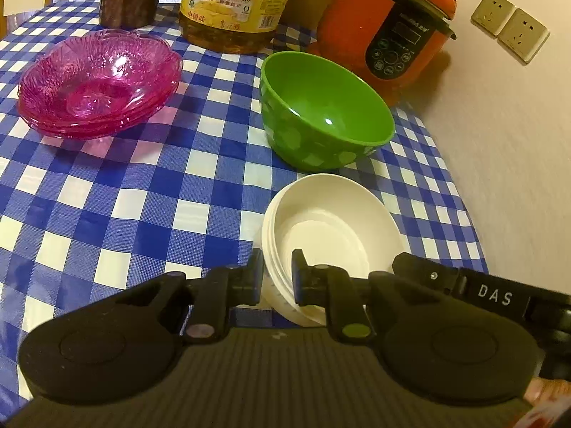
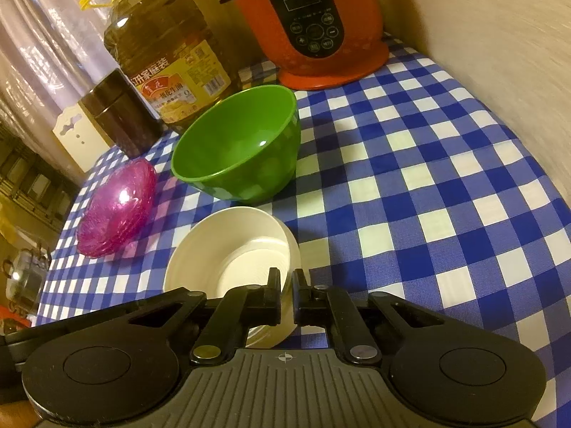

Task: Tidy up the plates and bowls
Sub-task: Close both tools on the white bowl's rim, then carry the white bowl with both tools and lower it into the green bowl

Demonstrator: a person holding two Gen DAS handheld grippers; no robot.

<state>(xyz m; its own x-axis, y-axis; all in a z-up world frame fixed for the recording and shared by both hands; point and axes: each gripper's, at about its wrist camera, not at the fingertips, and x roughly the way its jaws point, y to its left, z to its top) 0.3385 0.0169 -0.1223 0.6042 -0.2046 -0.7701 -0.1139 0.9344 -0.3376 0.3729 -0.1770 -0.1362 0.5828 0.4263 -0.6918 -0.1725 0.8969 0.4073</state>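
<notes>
White plastic fills the space ahead of me: a short stack of white plates (image 1: pixel 332 228) sits on the blue-checked desk (image 1: pixel 117 192), just in front of the green bowl (image 1: pixel 324 114). My left gripper (image 1: pixel 277 278) has its jaws straddling the near-left rim of the stack, one finger outside and one inside, closed to a narrow gap that the nested rims fill, so I judge I am pinching them. My right gripper (image 2: pixel 285 296) has its jaws nearly together across the opposite rim of the same stack (image 2: pixel 228 249), gripping its edge as far as I can tell. Two holds on opposite sides should keep the loose plates from sliding apart if I lift them. Well off to the left, the pink glass dishes (image 1: pixel 96 82) are already nested in their own pile, which suggests like is being gathered with like. An oil jug (image 2: pixel 167 60) and a red cooker (image 2: pixel 314 25) crowd the back edge, so any move should stay low and forward
</notes>
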